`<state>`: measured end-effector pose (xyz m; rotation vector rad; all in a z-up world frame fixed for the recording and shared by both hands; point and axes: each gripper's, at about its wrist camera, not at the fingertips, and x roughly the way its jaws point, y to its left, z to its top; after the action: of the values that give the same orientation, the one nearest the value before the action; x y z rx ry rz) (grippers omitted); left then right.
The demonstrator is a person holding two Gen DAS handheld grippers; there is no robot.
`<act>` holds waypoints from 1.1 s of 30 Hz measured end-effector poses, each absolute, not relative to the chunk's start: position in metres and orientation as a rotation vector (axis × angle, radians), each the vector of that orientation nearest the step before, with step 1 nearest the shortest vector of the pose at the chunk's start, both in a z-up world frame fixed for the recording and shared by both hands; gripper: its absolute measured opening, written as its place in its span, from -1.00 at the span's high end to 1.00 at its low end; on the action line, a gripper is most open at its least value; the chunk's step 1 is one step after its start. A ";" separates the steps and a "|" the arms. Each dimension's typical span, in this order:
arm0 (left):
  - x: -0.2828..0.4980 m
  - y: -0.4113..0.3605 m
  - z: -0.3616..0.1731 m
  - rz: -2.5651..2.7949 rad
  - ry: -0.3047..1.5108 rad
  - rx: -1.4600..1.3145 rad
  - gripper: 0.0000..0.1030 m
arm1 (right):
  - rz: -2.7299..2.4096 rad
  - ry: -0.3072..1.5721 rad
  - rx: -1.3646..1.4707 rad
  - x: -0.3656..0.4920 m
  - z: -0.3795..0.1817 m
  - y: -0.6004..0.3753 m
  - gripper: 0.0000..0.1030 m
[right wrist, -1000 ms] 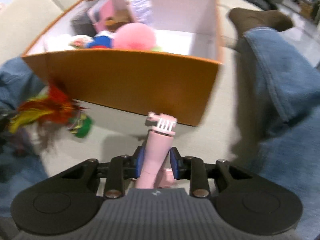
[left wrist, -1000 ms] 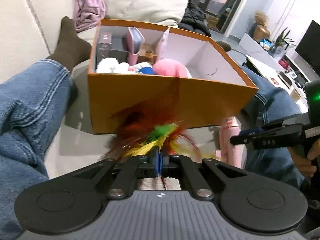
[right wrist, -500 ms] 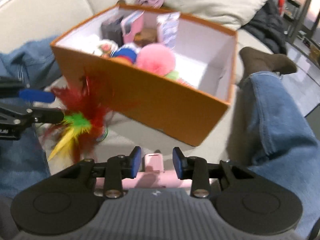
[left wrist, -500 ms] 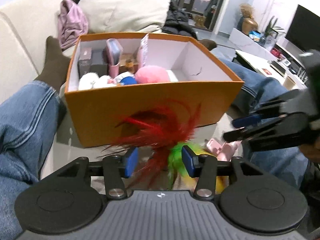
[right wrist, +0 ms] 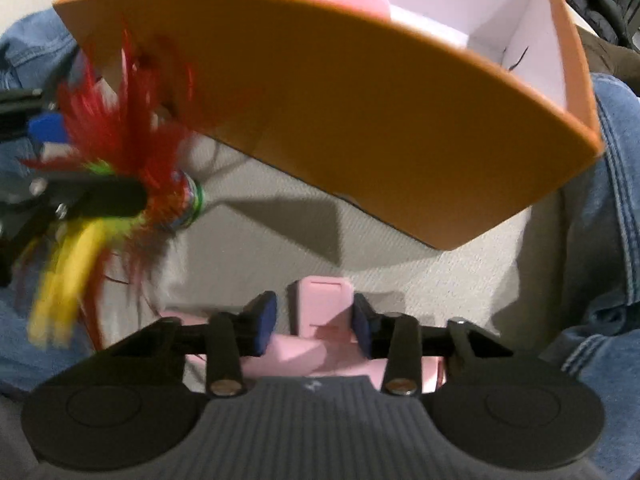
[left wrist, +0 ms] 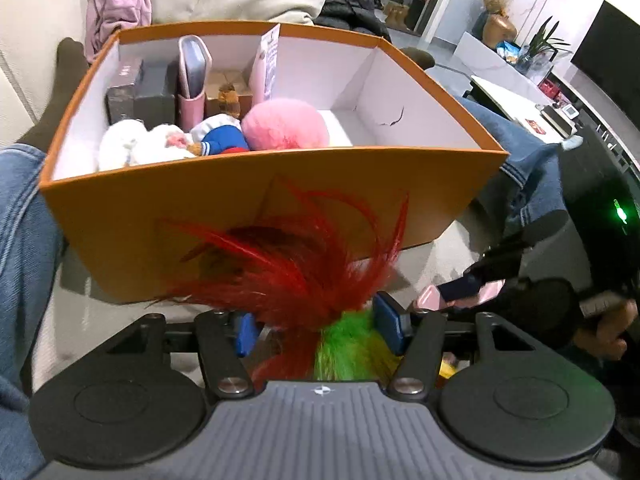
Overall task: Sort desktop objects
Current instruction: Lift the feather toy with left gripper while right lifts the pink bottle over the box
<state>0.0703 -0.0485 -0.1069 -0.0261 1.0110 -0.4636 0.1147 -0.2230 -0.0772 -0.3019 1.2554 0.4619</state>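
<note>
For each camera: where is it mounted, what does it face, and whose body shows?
Left wrist: on the left gripper, facing the orange box; denim legs, a sock, the other hand show.
Right wrist: on the right gripper, jaws closing around a pink object; denim legs show.
Shared: box, feather toy.

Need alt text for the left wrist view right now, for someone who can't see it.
The left gripper, jaws open, straddles a red, green and yellow feather toy lying before an orange box of plush toys. At right, the right gripper reaches a pink object.
</note>
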 end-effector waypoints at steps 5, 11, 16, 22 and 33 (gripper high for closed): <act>0.073 -0.043 -0.113 -0.477 1.042 -0.069 0.55 | 0.496 1.223 -0.292 0.108 -0.067 -0.232 0.43; 0.068 -0.036 -0.106 -0.459 1.026 -0.096 0.70 | 0.604 1.096 -0.311 0.092 -0.034 -0.233 0.52; 0.062 -0.033 -0.100 -0.463 1.009 -0.103 0.72 | 0.668 1.068 -0.387 0.081 -0.036 -0.220 0.64; 0.057 -0.031 -0.099 -0.458 1.000 -0.114 0.81 | 0.683 1.054 -0.405 0.062 -0.035 -0.216 0.58; 0.053 -0.020 -0.086 -0.420 0.963 -0.144 0.96 | 0.611 0.985 -0.479 0.055 -0.031 -0.210 0.83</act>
<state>0.0525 -0.0199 -0.0858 -0.1437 0.9634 -0.4200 0.0551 -0.2096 -0.0312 -0.4787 0.9855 0.6114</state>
